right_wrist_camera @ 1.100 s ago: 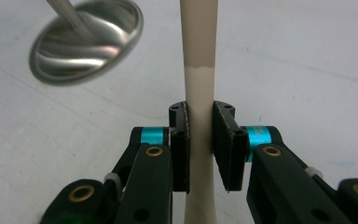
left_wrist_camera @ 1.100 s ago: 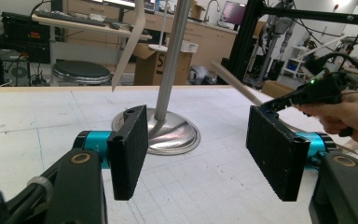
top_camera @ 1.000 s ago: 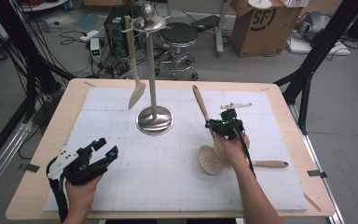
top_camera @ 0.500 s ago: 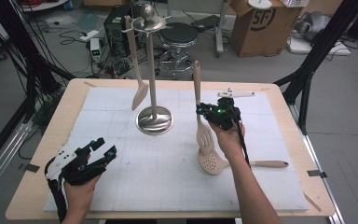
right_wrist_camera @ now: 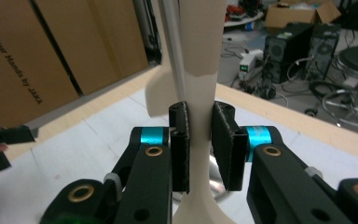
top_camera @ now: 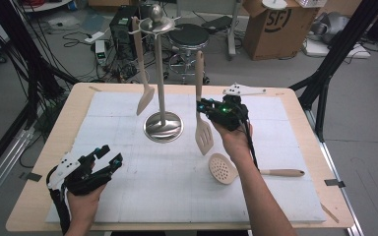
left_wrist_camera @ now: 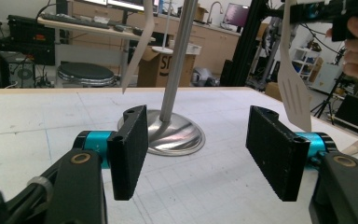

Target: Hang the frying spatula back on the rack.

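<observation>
Cream plastic is what I have pinched: my right tongs (top_camera: 205, 106) are pressed on the handle of the slotted spatula (top_camera: 203, 129), a little above where the handle widens into the blade. It hangs upright in the air, clear of the white mat (top_camera: 128, 196), handle end up and slotted blade down, so its long axis runs nearly straight up and down, just beside the steel rack (top_camera: 160, 73). In the right gripper view the handle (right_wrist_camera: 200, 70) fills the gap between the pads (right_wrist_camera: 179, 140) and the rack's pole stands just behind it.

I judge it light and stiff, a smooth handle that could swivel in a narrow pinch, so a hold on the flat faces near the middle suits it best; the top end must stay free for a hook.

My left tongs (top_camera: 109, 158) rest low on the near left of the mat, spread wide with nothing between them. A second spatula (top_camera: 142, 73) hangs on the rack, and a round skimmer (top_camera: 222, 168) lies below my right wrist.
</observation>
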A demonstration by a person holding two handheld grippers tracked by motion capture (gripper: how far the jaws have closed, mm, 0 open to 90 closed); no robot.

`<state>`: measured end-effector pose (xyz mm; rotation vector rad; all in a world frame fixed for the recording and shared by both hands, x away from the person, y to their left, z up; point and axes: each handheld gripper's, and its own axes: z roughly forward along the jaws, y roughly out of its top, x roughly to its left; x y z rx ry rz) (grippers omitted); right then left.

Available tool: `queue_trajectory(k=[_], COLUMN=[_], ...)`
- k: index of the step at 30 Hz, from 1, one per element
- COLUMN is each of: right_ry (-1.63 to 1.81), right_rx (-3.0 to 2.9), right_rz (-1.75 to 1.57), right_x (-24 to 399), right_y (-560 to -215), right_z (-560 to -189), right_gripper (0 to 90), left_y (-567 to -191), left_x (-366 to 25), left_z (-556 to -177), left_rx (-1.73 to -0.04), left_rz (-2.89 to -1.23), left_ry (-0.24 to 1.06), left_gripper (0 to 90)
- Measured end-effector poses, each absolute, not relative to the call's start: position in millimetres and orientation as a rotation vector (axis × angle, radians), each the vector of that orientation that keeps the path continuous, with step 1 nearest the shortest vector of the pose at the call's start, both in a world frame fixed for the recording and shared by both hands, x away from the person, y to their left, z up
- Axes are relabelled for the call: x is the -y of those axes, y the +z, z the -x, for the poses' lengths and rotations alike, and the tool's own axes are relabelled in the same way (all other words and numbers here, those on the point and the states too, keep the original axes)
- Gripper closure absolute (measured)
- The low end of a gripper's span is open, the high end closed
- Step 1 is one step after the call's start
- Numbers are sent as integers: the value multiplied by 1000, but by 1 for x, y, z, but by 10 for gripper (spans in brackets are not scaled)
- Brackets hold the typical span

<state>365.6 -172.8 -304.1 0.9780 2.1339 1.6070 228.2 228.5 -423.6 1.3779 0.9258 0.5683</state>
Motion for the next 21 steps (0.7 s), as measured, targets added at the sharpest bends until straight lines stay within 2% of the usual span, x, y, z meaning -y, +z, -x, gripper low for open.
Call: queue_trajectory(k=[9,21], right_ry=[1644,1624], right_rx=[-2127,-2174], right_rz=[-923,-906], right_x=[159,145], right_y=[-283,-271], right_z=[-367,-376], right_gripper=[777,777], left_y=[-423,-422], left_x=[-231,-234], left_z=[-227,-225], left_rx=[-927,-933], left_rz=[-1370,-1361], left_ry=[574,579], left_gripper=[394,394])
